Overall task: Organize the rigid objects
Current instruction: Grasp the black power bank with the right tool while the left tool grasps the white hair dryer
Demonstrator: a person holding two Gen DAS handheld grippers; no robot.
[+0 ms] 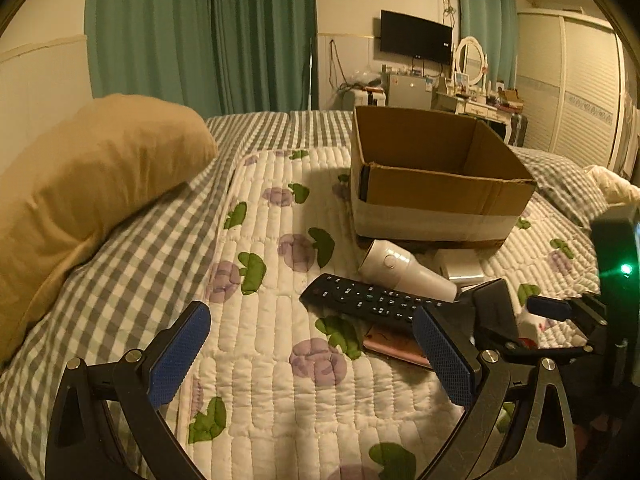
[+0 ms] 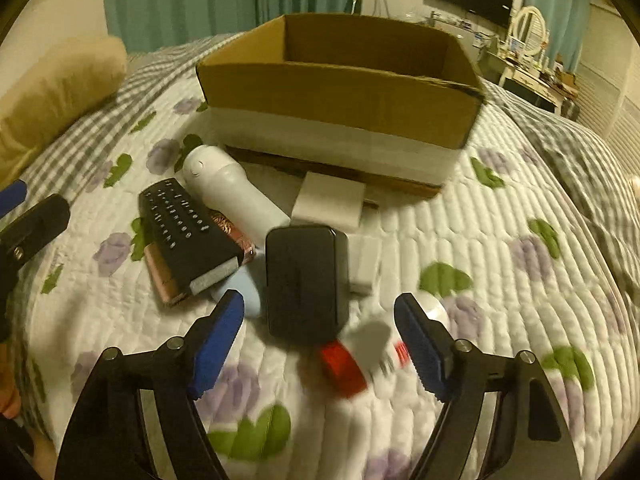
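Observation:
An open cardboard box (image 2: 340, 92) stands on the quilted bed; it also shows in the left wrist view (image 1: 436, 192). In front of it lie a black remote (image 2: 180, 220) on a pink phone (image 2: 164, 280), a white bottle (image 2: 232, 188), a black rounded case (image 2: 306, 280), a white block (image 2: 330, 202), a pale blue item (image 2: 246, 284) and a small red-and-white item (image 2: 352, 360). My right gripper (image 2: 320, 332) is open, its fingers on either side of the black case's near end. My left gripper (image 1: 312, 344) is open and empty, left of the remote (image 1: 368, 300) and the bottle (image 1: 404, 270).
A tan pillow (image 1: 88, 184) lies at the left on the grey checked sheet (image 1: 132, 264). The right gripper (image 1: 560, 312) shows at the right edge of the left wrist view. Green curtains, a dresser and a wardrobe stand beyond the bed.

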